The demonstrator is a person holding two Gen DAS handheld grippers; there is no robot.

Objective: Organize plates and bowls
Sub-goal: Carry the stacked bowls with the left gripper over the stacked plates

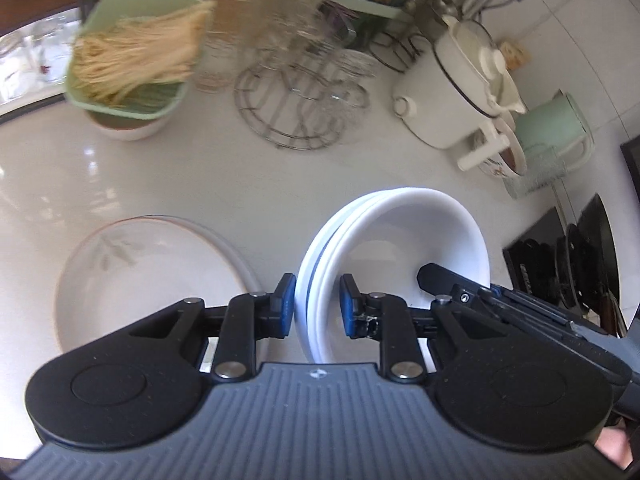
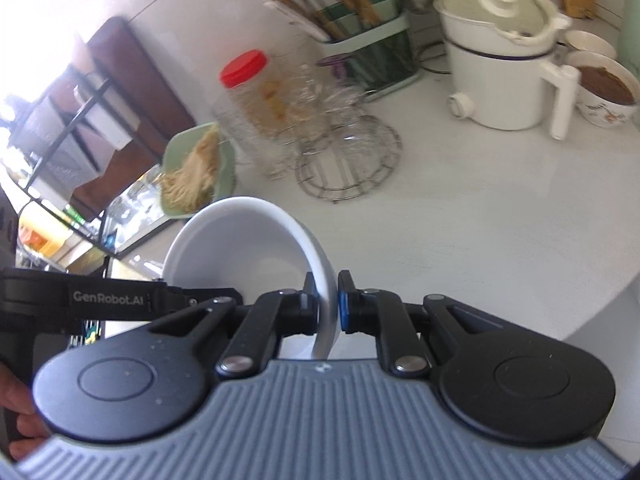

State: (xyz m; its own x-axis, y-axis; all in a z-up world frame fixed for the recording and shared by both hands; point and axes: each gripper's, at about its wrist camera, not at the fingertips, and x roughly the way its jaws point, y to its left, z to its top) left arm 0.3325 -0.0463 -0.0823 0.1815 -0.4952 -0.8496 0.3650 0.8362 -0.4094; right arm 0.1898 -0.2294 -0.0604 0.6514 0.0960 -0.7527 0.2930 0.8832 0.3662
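A stack of white bowls (image 1: 400,256) is held above the white counter, tilted. My left gripper (image 1: 316,306) is shut on the near rims of the stack. My right gripper (image 2: 326,304) is shut on the rim of the top white bowl (image 2: 240,248), and its black finger shows inside the bowl in the left wrist view (image 1: 440,280). A flat plate with a leaf pattern (image 1: 148,276) lies on the counter to the left of the stack.
At the back stand a green basket of dried noodles (image 1: 132,56), a red-lidded jar (image 2: 256,92), a wire rack with glasses (image 1: 300,108), a chopstick holder (image 2: 368,36), a white electric pot (image 2: 504,68), a patterned bowl (image 2: 604,92) and a green kettle (image 1: 556,132). A black stove (image 1: 568,256) is at the right.
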